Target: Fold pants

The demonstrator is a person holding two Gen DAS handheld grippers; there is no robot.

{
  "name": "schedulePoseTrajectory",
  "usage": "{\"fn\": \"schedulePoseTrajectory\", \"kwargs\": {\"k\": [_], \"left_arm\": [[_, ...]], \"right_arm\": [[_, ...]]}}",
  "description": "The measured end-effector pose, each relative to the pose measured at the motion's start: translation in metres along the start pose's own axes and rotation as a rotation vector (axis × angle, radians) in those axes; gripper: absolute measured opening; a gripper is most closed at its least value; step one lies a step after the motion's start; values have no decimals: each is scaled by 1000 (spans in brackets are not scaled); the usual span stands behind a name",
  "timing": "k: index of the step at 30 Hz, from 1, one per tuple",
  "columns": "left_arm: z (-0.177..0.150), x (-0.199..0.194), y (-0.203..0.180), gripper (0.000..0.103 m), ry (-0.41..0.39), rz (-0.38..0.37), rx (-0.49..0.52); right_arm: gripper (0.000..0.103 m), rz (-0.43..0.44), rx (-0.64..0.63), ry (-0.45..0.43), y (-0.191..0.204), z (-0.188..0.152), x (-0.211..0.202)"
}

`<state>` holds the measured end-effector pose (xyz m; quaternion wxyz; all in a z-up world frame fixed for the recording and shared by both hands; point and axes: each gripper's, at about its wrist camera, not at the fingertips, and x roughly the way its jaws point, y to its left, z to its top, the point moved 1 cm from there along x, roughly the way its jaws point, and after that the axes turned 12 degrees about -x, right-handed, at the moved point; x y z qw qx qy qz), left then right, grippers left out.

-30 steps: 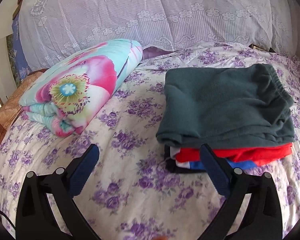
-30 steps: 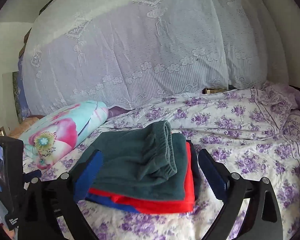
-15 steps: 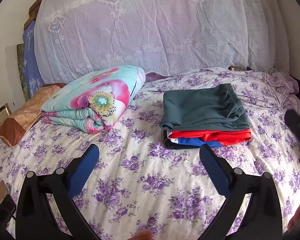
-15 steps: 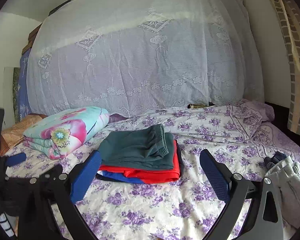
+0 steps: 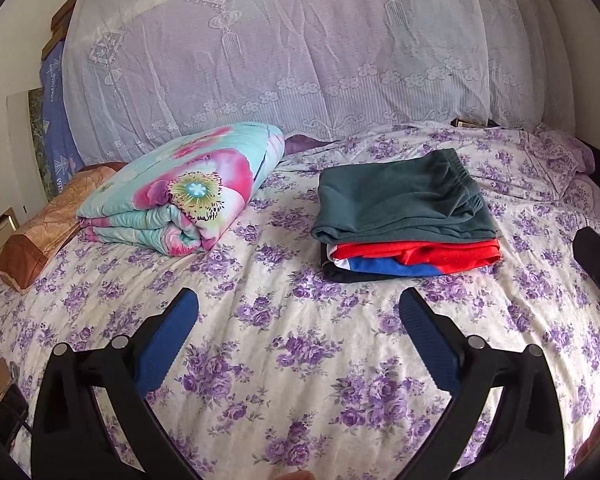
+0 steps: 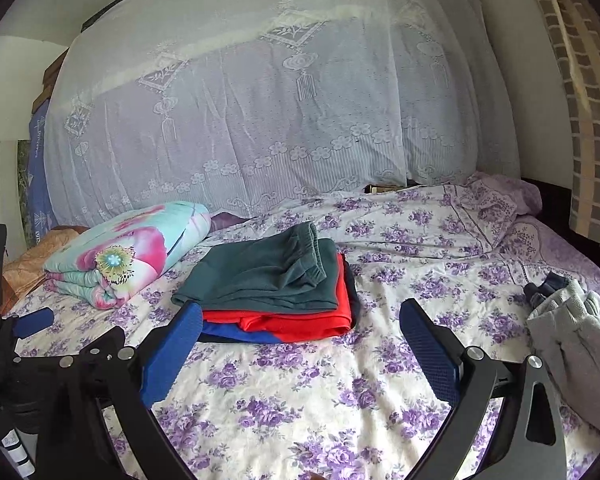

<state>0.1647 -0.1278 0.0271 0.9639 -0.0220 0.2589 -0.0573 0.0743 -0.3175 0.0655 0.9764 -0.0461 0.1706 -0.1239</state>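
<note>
1. Far left edge of the bed: a brown pillow [image 5: 40, 236], and right beside it a folded floral quilt [image 5: 188, 196], teal with big pink flowers.
2. The left gripper [image 5: 298, 310] is wide open with nothing in it, blue pads [image 5: 168, 340] spread over bare bedspread [image 5: 300, 380]. It hangs short of the clothes, not touching anything.
3. Middle of the bed is the stack [image 5: 408, 236]: dark green pants [image 5: 400, 200] folded on top, waistband towards the right. Under them a red layer [image 5: 432, 254], then a blue one [image 5: 388, 268], then something dark at the very bottom. Can't tell what those lower items are, just folded cloth.
4. The pants sit square on the pile, and there's a strip of open bedspread between the pile and the quilt.
5. The right gripper [image 6: 300, 316] is open and empty too. In its own view the left pad [image 6: 172, 352] overlaps the near left corner of the stack, but whether it actually touches the cloth I can't tell.
6. Far right: a loose grey garment [image 6: 572, 344] crumpled near the bed edge, well apart from the stack.
7. Behind it all, a white lace cover [image 6: 260, 120] draped over a tall heap along the wall.
</note>
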Motion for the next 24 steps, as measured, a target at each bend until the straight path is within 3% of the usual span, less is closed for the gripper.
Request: {"fn": "schedulePoseTrajectory", "kwargs": {"k": [24], "left_arm": [[-7, -5, -7, 98, -18, -17, 15]], "right_arm": [[99, 5, 6, 10, 4, -3, 3]]}}
